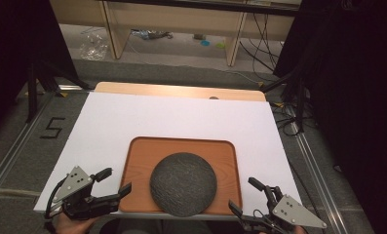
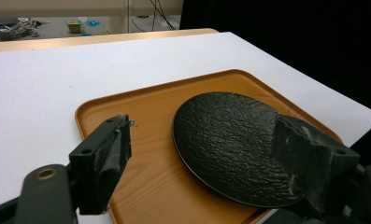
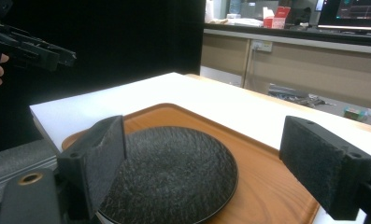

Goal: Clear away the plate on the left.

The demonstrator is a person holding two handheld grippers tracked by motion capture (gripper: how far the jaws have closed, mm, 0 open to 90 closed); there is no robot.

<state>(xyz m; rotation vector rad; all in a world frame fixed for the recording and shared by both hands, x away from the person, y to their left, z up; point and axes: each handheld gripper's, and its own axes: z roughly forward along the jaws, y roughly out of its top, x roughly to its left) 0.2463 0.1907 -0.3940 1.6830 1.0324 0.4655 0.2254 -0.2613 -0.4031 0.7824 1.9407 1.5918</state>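
Here, plate [image 1: 183, 184] between open claws.

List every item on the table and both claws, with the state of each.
Left claw: open, empty, at the tray's near left corner.
Right claw: open, empty, at the tray's near right corner.
Dark plate: bare, flat on the tray, toward its near edge.
Wooden tray: flat on the white board, holding the plate.
White board: lying flat on the table.

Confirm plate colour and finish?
Dark grey-black plate with a rough, slate-like texture; clearest in the left gripper view.
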